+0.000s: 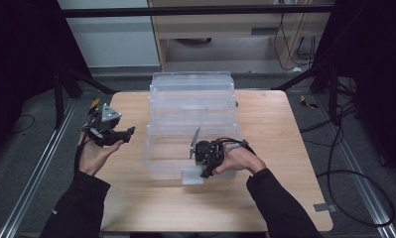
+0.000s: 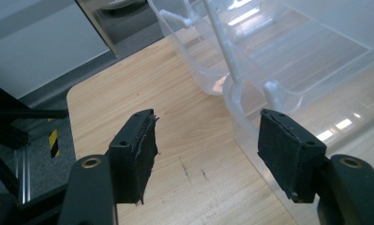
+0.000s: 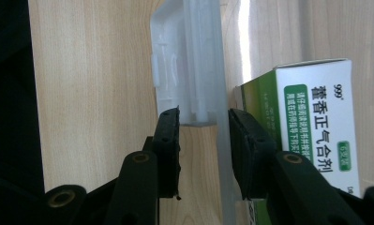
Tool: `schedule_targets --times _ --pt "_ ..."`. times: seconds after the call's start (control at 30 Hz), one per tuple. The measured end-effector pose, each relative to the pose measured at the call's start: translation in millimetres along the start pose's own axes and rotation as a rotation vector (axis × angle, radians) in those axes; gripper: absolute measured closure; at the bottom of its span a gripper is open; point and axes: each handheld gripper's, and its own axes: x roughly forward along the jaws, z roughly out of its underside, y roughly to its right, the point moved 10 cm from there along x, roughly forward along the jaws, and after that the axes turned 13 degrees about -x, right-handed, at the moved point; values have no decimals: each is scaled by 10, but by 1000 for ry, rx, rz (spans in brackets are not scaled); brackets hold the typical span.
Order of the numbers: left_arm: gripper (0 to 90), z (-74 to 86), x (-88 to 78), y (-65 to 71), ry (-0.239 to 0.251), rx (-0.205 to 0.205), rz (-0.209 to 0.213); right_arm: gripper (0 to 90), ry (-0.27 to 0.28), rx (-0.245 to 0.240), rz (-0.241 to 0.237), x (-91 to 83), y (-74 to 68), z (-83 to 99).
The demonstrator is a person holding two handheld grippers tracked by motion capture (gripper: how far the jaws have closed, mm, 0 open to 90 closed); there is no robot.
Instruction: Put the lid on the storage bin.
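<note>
Clear plastic makes up the storage box [image 1: 191, 119], which sits on the pale wooden surface [image 1: 275, 129] with its long axis running from the near edge toward the far edge; its far end reaches just past the far edge. Its lid or upper tier lies folded back toward the far side, leaving the near compartment open at the top. At the box's near wall, the latch tab [image 1: 192, 175] hangs down over the surface. The right hand-held gripper [image 1: 204, 171] points down at this near wall, its jaws partly closed and straddling the rim beside the latch tab [image 3: 184, 65]; whether the pads actually press on the plastic cannot be told. Just inside that wall, in the right gripper view, stands a white and green medicine carton [image 3: 311, 122] printed with Chinese characters, close against the jaw on that side. The left hand-held gripper [image 1: 125, 136] is held above the left side of the surface, apart from the box, pointing toward it; its jaws stand wide with nothing between them [image 2: 208, 152]. Dark cables [image 1: 354, 193] lie on the floor to the right.
</note>
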Motion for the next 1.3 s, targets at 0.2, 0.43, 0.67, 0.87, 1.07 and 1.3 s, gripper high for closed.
schedule_targets --times 0.2,0.43,0.67,0.87,1.07,1.3 --pt "365 -108 -12 5 -11 35 9 652 2 6 1 -3 -6 3" --pt "373 -238 0 31 -24 83 36 652 1 4 4 -2 -6 3" --pt "373 -350 52 73 -52 141 62 652 4 0 7 0 -6 1" --pt "376 -445 81 57 -70 185 86 652 2 -2 7 -2 -8 4" --pt "373 -553 88 76 -82 199 145 653 6 -11 9 0 -4 3" --pt "370 -644 113 89 -119 254 161 654 9 -4 11 -1 -14 1"
